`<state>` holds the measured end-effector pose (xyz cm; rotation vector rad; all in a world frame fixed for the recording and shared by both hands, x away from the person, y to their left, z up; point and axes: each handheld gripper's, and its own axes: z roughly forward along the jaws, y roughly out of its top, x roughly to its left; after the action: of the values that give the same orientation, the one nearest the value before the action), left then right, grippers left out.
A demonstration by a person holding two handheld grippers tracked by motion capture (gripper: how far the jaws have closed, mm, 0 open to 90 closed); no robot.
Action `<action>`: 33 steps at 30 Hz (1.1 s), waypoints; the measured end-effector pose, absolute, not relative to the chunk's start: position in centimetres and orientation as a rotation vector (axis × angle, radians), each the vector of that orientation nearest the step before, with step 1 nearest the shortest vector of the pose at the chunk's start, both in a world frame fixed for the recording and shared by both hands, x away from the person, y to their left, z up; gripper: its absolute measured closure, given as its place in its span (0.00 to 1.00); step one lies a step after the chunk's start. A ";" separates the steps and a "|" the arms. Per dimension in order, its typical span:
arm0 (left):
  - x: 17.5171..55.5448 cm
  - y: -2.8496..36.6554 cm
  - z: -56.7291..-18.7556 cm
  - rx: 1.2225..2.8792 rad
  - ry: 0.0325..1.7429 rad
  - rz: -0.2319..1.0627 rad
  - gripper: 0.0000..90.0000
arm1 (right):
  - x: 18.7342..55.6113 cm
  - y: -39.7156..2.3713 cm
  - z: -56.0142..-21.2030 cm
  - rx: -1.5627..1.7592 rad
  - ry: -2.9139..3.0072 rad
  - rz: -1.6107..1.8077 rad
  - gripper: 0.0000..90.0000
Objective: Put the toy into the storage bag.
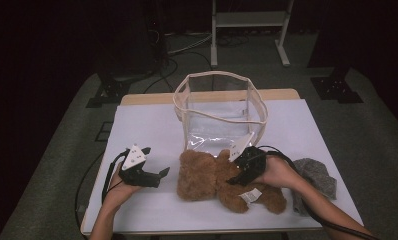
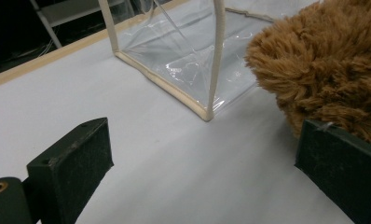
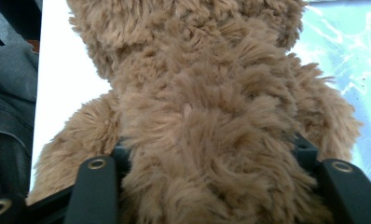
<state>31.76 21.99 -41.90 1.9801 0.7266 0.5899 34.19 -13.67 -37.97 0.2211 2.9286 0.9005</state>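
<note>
A brown teddy bear (image 1: 212, 177) lies on the white table top, just in front of a clear plastic bag with cream trim (image 1: 259, 107). My right gripper (image 1: 237, 176) comes in from the right and is shut on the bear's body; its jaws press into the fur (image 3: 197, 93) on both sides. Left of the bear's head, my left gripper (image 1: 156, 161) is open and holds nothing. In the left gripper view its two jaws stand wide apart over the bare table (image 2: 202, 177). The bear (image 2: 323, 60) touches the right jaw there, and the bag (image 2: 188, 60) stands ahead.
A grey cloth (image 1: 314, 175) lies crumpled at the table's right edge, beside the person's right forearm. A white sheet (image 1: 152, 125) covers the table. Behind the table stands a white metal frame (image 1: 249, 20), with cables on the dark floor.
</note>
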 end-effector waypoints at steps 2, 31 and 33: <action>31.7 22.0 -41.9 1.975 0.731 0.589 0.03 | 34.3 -13.8 -37.8 0.217 2.929 0.909 0.50; 31.9 23.0 -41.9 1.962 0.760 0.604 0.03 | 33.3 -15.3 -32.2 0.159 2.894 1.059 0.60; 31.9 23.0 -42.0 1.961 0.764 0.603 0.03 | 33.0 -15.4 -31.4 0.154 2.881 1.078 0.60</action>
<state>31.94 23.03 -41.95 1.9613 0.7637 0.6027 33.03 -15.43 -31.43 0.1540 2.8813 1.0775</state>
